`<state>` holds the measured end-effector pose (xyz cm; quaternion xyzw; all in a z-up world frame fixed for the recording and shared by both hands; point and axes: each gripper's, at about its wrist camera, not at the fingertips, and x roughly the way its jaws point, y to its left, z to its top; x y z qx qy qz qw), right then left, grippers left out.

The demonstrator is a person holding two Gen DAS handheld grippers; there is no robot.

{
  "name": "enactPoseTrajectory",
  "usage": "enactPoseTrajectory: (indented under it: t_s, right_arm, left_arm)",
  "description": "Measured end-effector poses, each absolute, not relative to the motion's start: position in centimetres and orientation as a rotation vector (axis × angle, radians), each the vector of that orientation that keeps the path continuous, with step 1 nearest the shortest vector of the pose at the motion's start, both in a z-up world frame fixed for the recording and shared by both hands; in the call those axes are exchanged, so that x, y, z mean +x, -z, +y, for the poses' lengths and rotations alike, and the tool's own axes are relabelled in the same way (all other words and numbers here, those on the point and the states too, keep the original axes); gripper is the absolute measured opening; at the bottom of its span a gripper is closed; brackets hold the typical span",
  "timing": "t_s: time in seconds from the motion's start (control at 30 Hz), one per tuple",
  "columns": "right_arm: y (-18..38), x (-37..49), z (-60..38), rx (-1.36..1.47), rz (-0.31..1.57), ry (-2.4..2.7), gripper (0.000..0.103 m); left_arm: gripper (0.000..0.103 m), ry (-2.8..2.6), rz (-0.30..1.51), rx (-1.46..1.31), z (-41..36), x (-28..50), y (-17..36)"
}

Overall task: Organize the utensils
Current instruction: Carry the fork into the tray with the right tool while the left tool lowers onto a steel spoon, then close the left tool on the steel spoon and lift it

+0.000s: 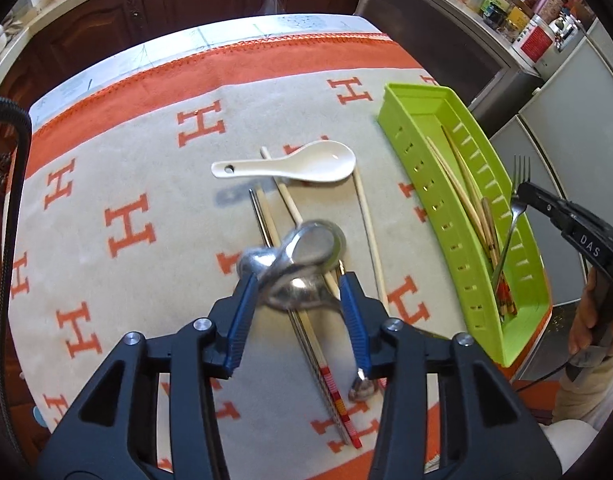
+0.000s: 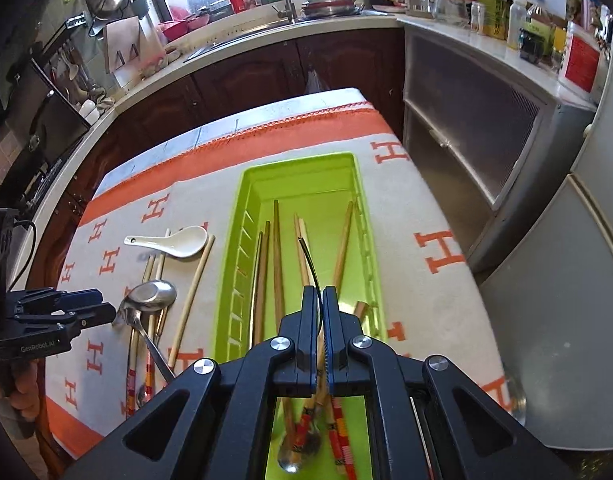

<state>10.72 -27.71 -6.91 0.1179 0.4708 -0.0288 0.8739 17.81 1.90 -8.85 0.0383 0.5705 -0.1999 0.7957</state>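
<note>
R gripper [image 2: 321, 300] clamps fork [image 2: 311, 264] over green tray [image 2: 242, 240] w/ chopsticks [image 2: 277, 264].

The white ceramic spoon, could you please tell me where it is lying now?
The white ceramic spoon lies on the cloth across some chopsticks, left of the green tray and beyond the metal spoons.

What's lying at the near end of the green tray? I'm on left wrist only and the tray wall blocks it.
Observer: A metal spoon lies on the floor of the green tray, beside painted chopstick handles.
Operator: Is the right gripper fully shut on the fork?
Observer: Yes. The right gripper is shut on the fork, which is seen edge-on above the inside of the tray.
Operator: Are the chopsticks in there lined up?
Observer: Most run lengthwise. One wooden chopstick slants toward the right wall.
</note>
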Motion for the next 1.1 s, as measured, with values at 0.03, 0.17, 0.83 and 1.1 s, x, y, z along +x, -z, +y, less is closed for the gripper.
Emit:
enactPoseTrajectory:
  t_s: [0.03,0.17,0.83,1.1]
  right_arm:
    - [7.0,10.9,-27.7,0.256,0.979,0.058,0.004]
    - [7.7,12.4,-27.4,0.293,0.977,0.051,0.004]
    - [9.4,14.4,-27.2,0.392,0.968,-0.027,0.033]
    - [10.4,15.1,-26.6,0.388,0.995,-0.034,0.033]
  left_arm:
    - [0.039,0.424,1.232,0.076,2.0,18.4,9.1]
    - [0.039,0.43,1.262,0.061,2.0,20.2,10.0]
    - [0.039,0.597,1.346,0.079,0.4,23.6,13.2]
    - [0.039,0.667,1.356,0.107,0.2,23.6,13.3]
